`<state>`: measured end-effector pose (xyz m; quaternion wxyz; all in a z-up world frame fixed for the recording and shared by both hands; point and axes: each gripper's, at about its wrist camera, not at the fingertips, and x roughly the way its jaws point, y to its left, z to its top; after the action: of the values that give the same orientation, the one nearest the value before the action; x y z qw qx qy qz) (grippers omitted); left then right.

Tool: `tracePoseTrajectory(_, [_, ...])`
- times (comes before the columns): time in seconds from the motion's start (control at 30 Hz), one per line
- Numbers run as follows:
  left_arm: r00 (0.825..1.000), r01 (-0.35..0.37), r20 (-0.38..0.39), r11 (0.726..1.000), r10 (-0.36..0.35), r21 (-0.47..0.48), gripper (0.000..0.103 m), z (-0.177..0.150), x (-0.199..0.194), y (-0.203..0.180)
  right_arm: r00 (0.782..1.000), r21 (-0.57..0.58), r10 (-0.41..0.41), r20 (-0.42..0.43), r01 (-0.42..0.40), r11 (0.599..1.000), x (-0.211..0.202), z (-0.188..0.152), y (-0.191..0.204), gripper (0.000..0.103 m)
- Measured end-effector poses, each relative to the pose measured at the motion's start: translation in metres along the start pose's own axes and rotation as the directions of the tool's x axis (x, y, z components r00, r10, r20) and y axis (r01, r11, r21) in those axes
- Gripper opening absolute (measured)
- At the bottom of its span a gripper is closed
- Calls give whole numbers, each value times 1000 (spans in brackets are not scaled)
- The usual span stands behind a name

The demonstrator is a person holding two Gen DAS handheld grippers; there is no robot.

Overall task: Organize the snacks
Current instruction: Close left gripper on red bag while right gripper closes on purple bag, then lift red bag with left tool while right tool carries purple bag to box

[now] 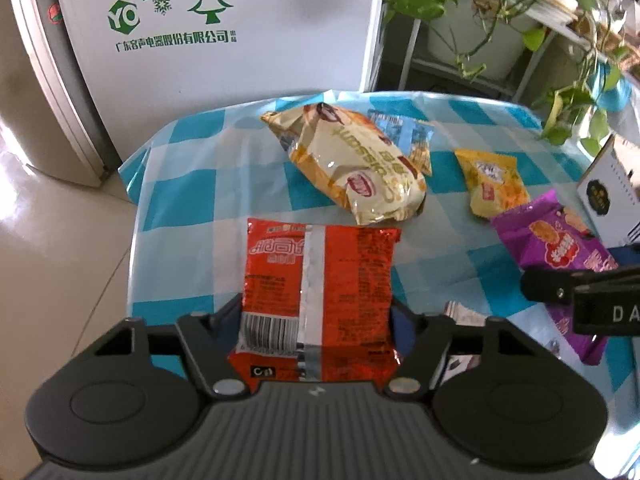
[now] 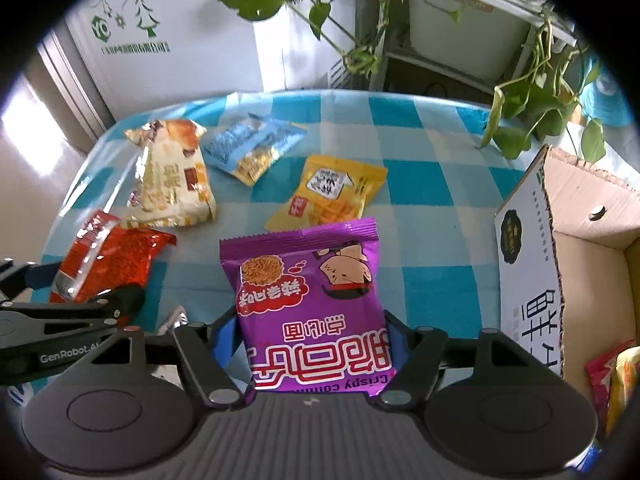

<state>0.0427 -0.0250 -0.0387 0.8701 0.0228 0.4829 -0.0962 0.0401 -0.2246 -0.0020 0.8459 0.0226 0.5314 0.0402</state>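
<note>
the left gripper [image 1: 316, 312] is clamped on the red snack packet [image 1: 316, 296] near the table's [image 1: 180, 208] left edge; the right gripper [image 2: 312, 336] pinches the purple snack packet [image 2: 308, 300] beside the cardboard box [image 2: 560, 264], jaws half-closed.

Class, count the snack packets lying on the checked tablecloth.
5: red packet in left gripper, purple packet in right gripper, cream, blue, yellow behind. More may be hidden.

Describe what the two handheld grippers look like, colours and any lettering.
Both grippers, left gripper and right gripper, are black, with ribbed grey bodies, round side discs, silver pivot screws and blue finger pads. White "GenRobot.AI" lettering marks the left one's side.
</note>
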Motion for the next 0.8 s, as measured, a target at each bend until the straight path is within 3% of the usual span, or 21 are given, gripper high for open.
tracePoseTrajectory(0.57, [998, 33, 63, 998, -30, -58, 69, -3, -30, 7, 997, -17, 58, 49, -57, 998, -20, -1, 7, 76])
tracePoseTrajectory(0.8, [993, 11, 117, 993, 3, -114, 69, -19, -49, 14, 995, -24, 68, 70, -66, 998, -29, -4, 9, 76])
